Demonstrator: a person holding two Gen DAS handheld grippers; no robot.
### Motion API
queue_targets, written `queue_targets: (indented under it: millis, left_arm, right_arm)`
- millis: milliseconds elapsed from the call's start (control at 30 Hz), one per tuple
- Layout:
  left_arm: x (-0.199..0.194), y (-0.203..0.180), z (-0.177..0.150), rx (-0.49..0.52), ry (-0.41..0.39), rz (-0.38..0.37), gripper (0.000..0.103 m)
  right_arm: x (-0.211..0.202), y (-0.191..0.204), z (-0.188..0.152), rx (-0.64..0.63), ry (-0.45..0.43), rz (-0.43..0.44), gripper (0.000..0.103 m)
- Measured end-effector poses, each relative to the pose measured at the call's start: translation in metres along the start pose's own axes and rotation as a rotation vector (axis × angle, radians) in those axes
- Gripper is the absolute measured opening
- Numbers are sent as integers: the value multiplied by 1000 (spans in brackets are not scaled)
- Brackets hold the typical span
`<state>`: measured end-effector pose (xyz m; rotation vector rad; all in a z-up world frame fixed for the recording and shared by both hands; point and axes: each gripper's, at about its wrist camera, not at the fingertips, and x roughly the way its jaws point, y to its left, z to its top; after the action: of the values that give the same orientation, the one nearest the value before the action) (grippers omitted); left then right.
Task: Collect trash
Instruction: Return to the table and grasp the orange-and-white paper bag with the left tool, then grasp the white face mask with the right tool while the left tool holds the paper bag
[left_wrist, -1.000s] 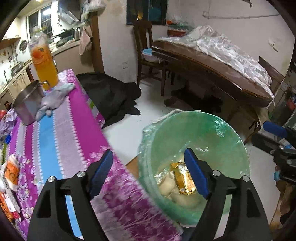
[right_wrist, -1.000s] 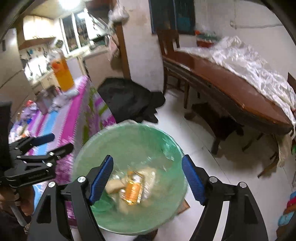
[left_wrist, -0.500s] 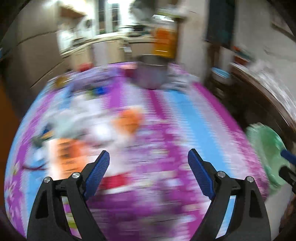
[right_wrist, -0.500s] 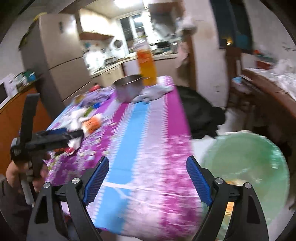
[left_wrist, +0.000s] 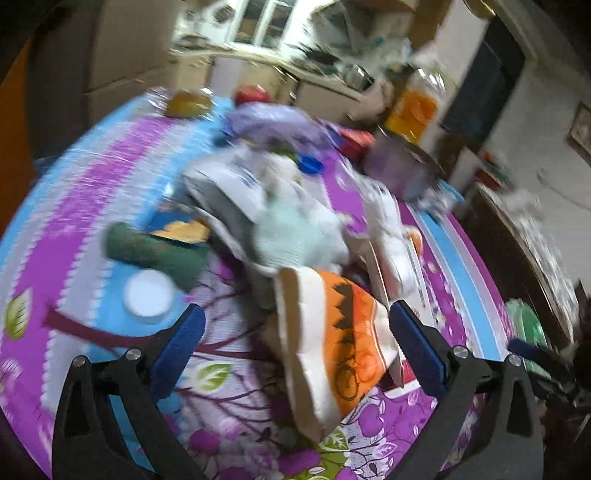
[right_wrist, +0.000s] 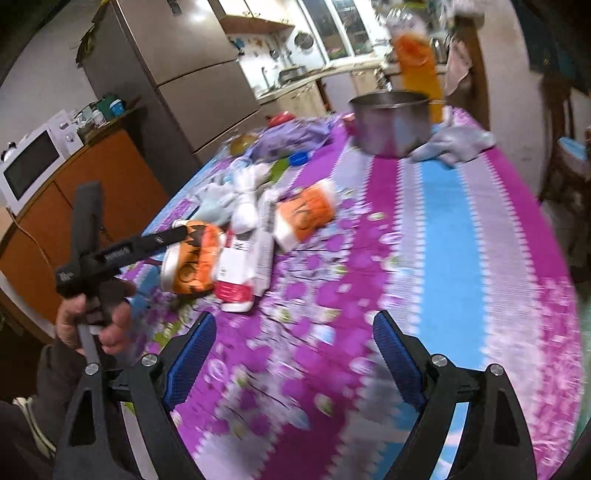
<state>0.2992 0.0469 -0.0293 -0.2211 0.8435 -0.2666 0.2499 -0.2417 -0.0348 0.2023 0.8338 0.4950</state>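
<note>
Both grippers have swung away from the green-lined bin they hung over a second ago and now face the desk (right_wrist: 436, 236) with its purple, blue and white flowered cloth. The left gripper (left_wrist: 295, 350) points down at the litter heap, its fingers (left_wrist: 177, 347) still spreading wide and released, with the near end of an orange and white packet (left_wrist: 332, 339) lying between them but untouched by either pad. Behind that packet, toward twelve o'clock, lie crumpled white and pale green wrappers (left_wrist: 284, 221); at ten o'clock a dark green roll (left_wrist: 155, 251) rests beside a white round lid (left_wrist: 147, 295). The bin (left_wrist: 524, 332) shows only as a green sliver at three o'clock, off the desk's edge. The right gripper (right_wrist: 291, 354) hovers over bare cloth, fingers (right_wrist: 395, 354) apart and empty. From its view the trash pile sits at eleven o'clock: a second orange and white packet (right_wrist: 306, 214), a white and red carton (right_wrist: 243, 273) whose print is too blurred to read, and white wrappers. The person's hand (right_wrist: 92, 321) grips the left tool at nine o'clock. At twelve o'clock stand a steel pot (right_wrist: 391, 122), a grey cloth (right_wrist: 454, 144) and an orange drink bottle (right_wrist: 417, 66); no label is legible.
</note>
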Motion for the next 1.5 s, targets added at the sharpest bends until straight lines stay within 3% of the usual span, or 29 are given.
queue_targets:
  millis: [133,167,200,267,400,533,800,1000,1167,1233,1367,1500]
  left_arm:
    - [14,-7,-1,36,31,-22,96]
    - [18,-5,0,30,39,-28,92]
    - [20,-5,0,22,48,-36,77]
    - [25,1,0,-10,74,-66,58]
    - [15,3,-4,-25,68,-102,41]
    - [5,5,-10,-23,62,-128,38]
    - [11,17,-14,-63,74,-165,38]
    - [10,19,-14,-68,79,-173,38]
    - [11,18,-13,-62,80,-170,38]
    - [11,19,-13,-63,79,-170,38]
    - [9,19,-12,-69,74,-166,35]
    - [-3,13,-10,-58,19,-106,31]
  right_arm:
    - [26,11,7,4,29,34,86]
    - [30,12,8,3,33,37,86]
    - [37,14,11,3,38,39,86]
    - [49,18,17,5,44,43,86]
    - [63,26,26,-21,41,39,83]
    - [73,37,38,-89,22,-9,57]
    - [103,74,100,-246,-17,-64,57]
    - [139,84,134,-273,23,-121,56]
    - [150,92,130,-323,52,-144,41]
    - [153,93,126,-340,58,-164,29]
    - [144,94,123,-343,12,-172,27]
    - [108,99,119,-331,-107,-171,27]
